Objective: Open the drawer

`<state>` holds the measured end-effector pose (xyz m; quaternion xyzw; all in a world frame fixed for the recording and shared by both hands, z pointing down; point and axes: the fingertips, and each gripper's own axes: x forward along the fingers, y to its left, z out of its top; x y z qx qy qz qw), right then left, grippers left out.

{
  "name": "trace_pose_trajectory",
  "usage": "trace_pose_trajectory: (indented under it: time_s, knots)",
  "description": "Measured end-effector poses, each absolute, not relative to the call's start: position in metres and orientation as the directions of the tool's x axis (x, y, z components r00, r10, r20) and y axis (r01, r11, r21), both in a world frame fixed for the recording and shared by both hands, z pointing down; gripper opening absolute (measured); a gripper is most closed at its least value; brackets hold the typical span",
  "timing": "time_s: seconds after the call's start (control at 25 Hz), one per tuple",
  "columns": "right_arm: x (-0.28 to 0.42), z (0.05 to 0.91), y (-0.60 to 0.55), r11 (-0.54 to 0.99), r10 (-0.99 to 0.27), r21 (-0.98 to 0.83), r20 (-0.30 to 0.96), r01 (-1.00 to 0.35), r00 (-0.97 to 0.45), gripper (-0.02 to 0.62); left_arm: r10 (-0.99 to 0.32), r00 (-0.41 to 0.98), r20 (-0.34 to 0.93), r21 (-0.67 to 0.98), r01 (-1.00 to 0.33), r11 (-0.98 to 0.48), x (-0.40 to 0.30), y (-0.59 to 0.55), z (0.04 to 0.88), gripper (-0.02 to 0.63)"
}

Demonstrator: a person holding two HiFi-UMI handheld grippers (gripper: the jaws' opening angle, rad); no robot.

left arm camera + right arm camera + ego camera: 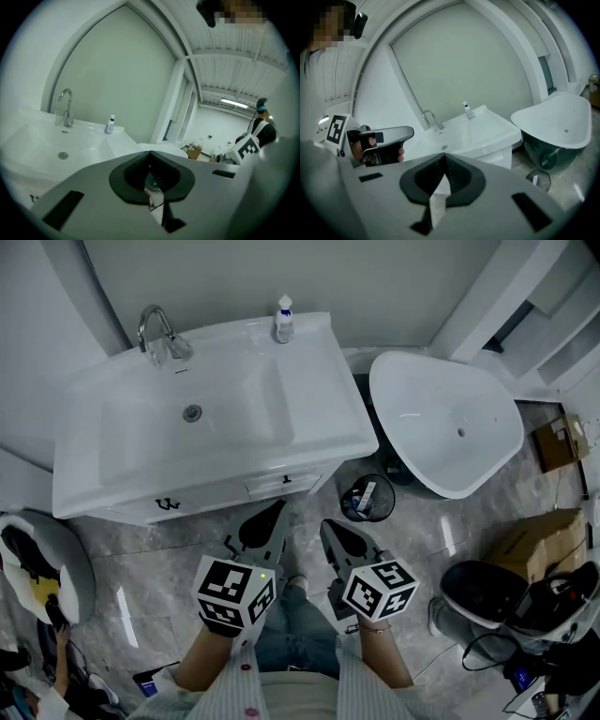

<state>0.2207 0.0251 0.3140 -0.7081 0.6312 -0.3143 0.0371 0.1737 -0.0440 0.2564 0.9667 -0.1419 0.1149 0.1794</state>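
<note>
Head view shows a small bathroom with a grey marble floor (150, 568) and pale plain walls. Against the back wall stands a white washbasin cabinet (84, 493). Its top makes a flat white surface (314, 371) at the right of the bowl. A chrome tap (157, 334) rises at the back left corner, and a small bottle with a blue label (283, 321) stands upright at the back edge, well apart from the tap.

The drawer (281, 486) is in the front face of the cabinet, under the right part of the surface. It is closed, and it has a small dark handle in its middle.

To the right of the cabinet is a big white oval tub (450, 427). Between the two, on the floor, sits a small black bin (367, 499). Cardboard boxes (534, 538) lie further to the right.

The person stands in front of the cabinet. The left gripper (267, 521) and the right gripper (336, 535) both point toward the cabinet front, near the drawer but not touching it. In each gripper view the fingers are pressed together at the tips, with nothing pinched between them.
</note>
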Motion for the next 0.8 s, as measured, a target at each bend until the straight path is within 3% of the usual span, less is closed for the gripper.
trace_pose_trajectory:
  time_s: [0.8]
  knots:
    - [0.241,0.369,-0.038,-0.118,-0.862,-0.45,0.489,-0.885,-0.133,0.008,-0.278,0.868,0.413,0.31,-0.42,-0.853,0.192,-0.082,0.336,0.017]
